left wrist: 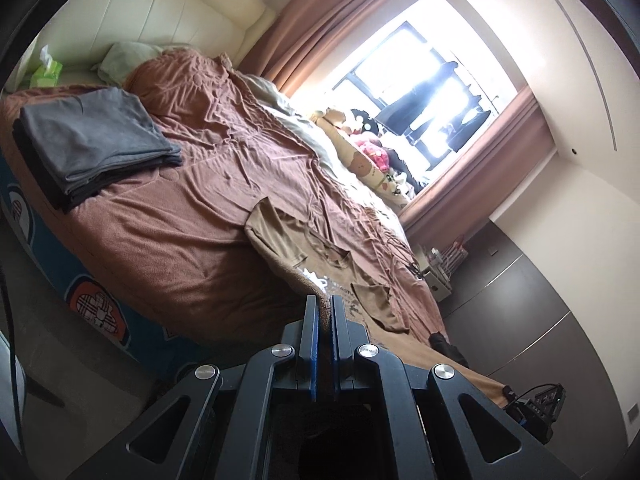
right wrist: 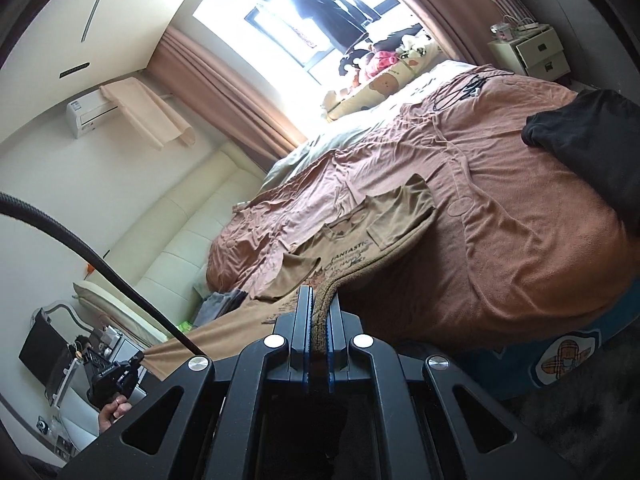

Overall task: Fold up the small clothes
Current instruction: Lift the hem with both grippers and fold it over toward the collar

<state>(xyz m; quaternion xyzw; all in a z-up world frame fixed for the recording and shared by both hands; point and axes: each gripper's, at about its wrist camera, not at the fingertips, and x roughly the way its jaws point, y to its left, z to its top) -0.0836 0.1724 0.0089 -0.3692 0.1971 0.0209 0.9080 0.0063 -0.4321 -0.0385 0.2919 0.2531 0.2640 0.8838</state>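
Note:
A tan T-shirt (left wrist: 280, 232) with printed lettering (right wrist: 348, 258) lies on the brown bedcover, sleeves folded in over its front. Its lower edge is lifted off the bed toward me. My left gripper (left wrist: 324, 304) is shut on one corner of that hem. My right gripper (right wrist: 319, 300) is shut on the other corner, and the folded hem (right wrist: 320, 320) runs between its pads. The stretched hem spans between the two grippers. The left gripper (right wrist: 116, 376), with a hand on it, shows at the lower left of the right wrist view.
A stack of folded grey clothes (left wrist: 92, 140) sits on the bed near the headboard. A black garment (right wrist: 592, 140) lies at the bed's other end. Plush toys (right wrist: 380, 60) line the window side. A white nightstand (right wrist: 536, 52) stands beyond the bed, with cables (right wrist: 460, 92) on the cover.

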